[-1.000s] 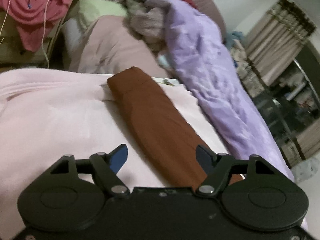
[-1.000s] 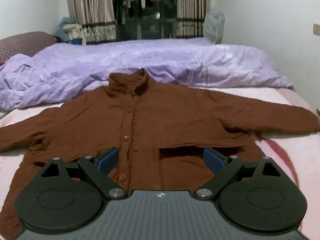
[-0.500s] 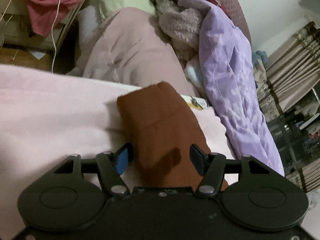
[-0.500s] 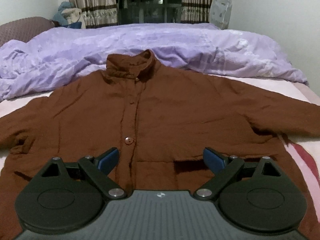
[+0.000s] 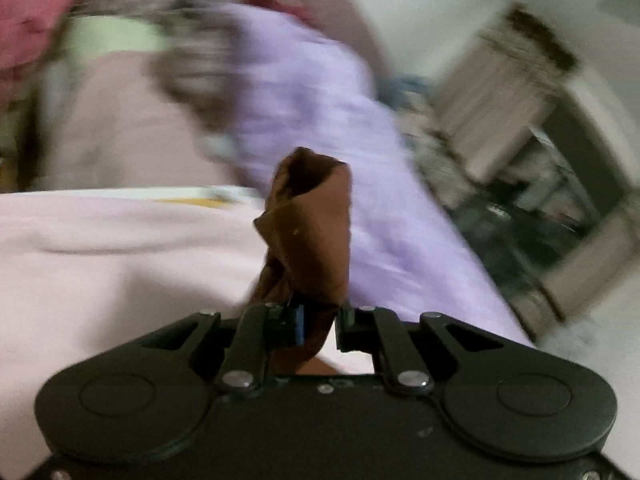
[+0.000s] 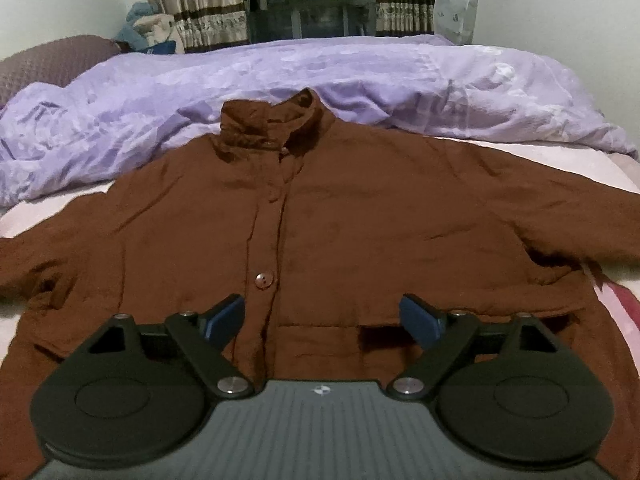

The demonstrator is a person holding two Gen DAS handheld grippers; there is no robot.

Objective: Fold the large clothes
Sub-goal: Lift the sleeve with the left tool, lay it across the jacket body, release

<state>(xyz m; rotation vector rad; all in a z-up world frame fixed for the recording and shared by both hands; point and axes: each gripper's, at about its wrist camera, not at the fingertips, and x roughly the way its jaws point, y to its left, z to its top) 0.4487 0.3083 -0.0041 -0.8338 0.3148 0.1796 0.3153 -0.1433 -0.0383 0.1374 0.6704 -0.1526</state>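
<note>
Bedroom, dim light: bed (image 6: 600,152) with pink sheet, purple quilt (image 6: 280,80) bunched along the far side, curtains (image 6: 208,4) behind. Left wrist view is motion-blurred, so background detail there is unreliable.

Brown jacket (image 6: 360,220) lies face up and spread flat on the pink sheet, collar toward the quilt, hem toward the right gripper (image 6: 322,318), button placket running straight away from it. Both sleeves reach out sideways, so the long axis is sleeve-to-sleeve, across the right wrist view.

Sleeve end (image 5: 312,216) is off the sheet, standing up as a crumpled tube in front of the left gripper (image 5: 318,322). Its jaws have just been closing and are now clamped on the brown cloth, probably just behind the cuff; blur hides the exact bite.

Right gripper: jaws spread wide, nothing between the pads, hovering over the lower front with the placket roughly centred between the fingers. Touching the cloth or not, can't tell.

My read: first fold, sleeve goes inward across the chest. Left hand owns that move; the jacket body lies sideways from it along the sleeve line. Right is nearest the hem and could pin the body so it doesn't drag
</note>
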